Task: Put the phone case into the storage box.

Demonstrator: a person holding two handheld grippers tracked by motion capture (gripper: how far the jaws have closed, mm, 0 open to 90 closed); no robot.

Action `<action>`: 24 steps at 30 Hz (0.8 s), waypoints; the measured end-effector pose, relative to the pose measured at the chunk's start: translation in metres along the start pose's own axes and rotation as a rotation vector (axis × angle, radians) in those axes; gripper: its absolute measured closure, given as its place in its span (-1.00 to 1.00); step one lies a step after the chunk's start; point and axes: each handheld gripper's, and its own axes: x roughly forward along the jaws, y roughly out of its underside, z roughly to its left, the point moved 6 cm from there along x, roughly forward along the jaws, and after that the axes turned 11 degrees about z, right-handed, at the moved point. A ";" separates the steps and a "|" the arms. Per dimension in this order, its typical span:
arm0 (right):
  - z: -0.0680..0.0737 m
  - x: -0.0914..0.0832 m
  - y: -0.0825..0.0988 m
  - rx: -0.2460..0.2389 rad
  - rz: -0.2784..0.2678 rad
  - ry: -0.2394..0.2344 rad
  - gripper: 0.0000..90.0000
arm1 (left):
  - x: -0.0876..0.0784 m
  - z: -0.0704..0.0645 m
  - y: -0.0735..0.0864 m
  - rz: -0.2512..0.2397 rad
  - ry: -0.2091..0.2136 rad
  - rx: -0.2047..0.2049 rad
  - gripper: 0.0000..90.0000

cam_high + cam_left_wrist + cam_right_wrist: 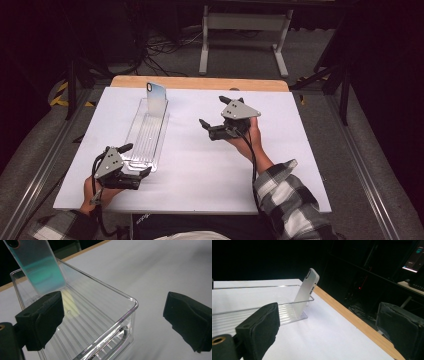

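A long clear plastic tray (146, 135) lies on the white table sheet, running away from me. A pale phone (156, 98) leans upright against the tray's far end wall, seen close as a teal-tinted phone (37, 265) and from the side as a white phone (305, 291). My left gripper (136, 160) is open at the tray's near end; its jaws straddle the near right corner of the tray (130, 302). My right gripper (214, 111) is open and empty, held above the sheet right of the tray (262, 312), pointing left toward the phone.
The white sheet (200, 165) covers most of a wooden tabletop whose far edge (200, 82) shows bare. Beyond it are a white stand's legs (242, 45) and cables on the floor. Metal rails (360, 165) run along both table sides.
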 end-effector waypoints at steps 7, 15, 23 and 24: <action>0.004 -0.008 0.004 0.001 -0.017 0.004 -0.87 | 0.000 -0.002 -0.001 0.006 -0.003 0.013 -0.91; 0.008 -0.015 0.006 0.006 -0.030 -0.003 -0.87 | 0.001 -0.002 -0.001 0.007 -0.001 0.004 -0.91; 0.011 -0.020 0.013 0.020 -0.032 -0.010 -0.87 | 0.002 -0.003 -0.001 0.006 0.002 0.006 -0.91; 0.011 -0.021 0.014 0.022 -0.031 -0.014 -0.87 | 0.002 -0.003 -0.001 0.007 0.004 0.005 -0.91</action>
